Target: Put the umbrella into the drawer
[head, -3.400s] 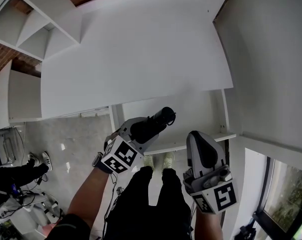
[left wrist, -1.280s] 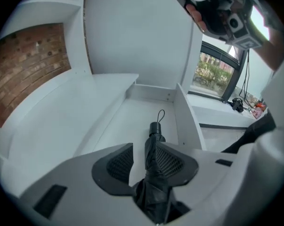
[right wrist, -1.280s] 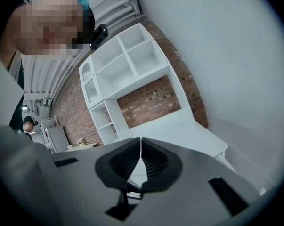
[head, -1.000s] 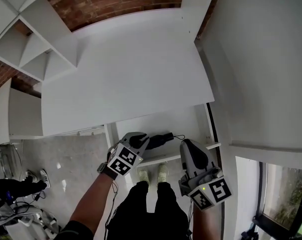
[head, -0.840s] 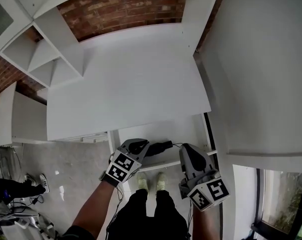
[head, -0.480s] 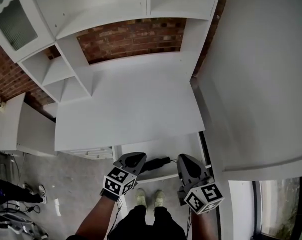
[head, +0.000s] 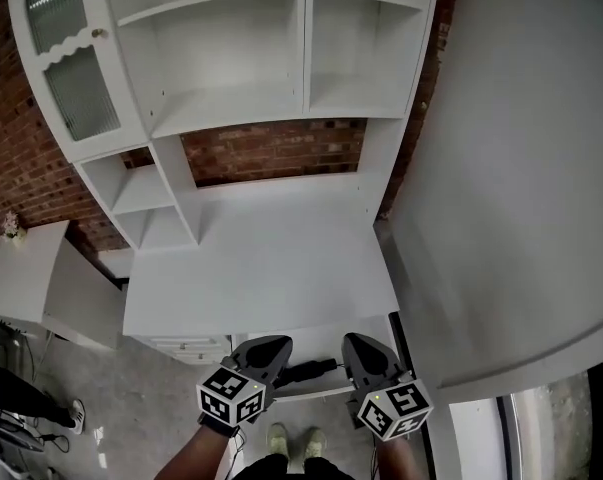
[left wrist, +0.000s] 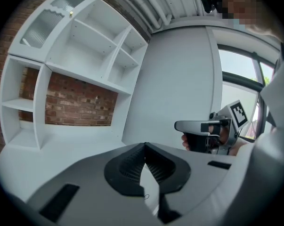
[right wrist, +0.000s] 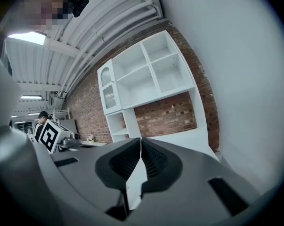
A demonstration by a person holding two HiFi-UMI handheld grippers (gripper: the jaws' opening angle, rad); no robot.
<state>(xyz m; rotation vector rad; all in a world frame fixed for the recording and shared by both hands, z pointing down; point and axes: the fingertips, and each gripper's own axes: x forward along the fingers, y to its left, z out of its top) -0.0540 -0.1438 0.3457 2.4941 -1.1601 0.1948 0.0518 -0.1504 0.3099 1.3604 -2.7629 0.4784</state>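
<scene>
The black folded umbrella [head: 306, 371] lies inside the open white drawer [head: 319, 392] under the desk, seen between my two grippers in the head view. My left gripper [head: 275, 344] is held above the drawer's left part, jaws shut with nothing between them, as its own view [left wrist: 145, 145] shows. On the drawer's right, my right gripper [head: 352, 340] is also shut and empty, its jaw tips meeting [right wrist: 141, 140]. Each gripper shows in the other's view: the right gripper [left wrist: 205, 126] and the left gripper [right wrist: 50, 135]. Neither touches the umbrella.
A white desk top [head: 261, 278] stretches ahead, with a white shelf unit [head: 241, 48] and a glass-door cabinet [head: 71, 78] above it against a brick wall [head: 271, 153]. A large white panel [head: 521, 188] stands at the right. A low white table [head: 41, 288] is at the left.
Both grippers have risen from the drawer, the left one more. The left gripper has come off the umbrella, which stays in the drawer. The head view has swung up to the shelves.
</scene>
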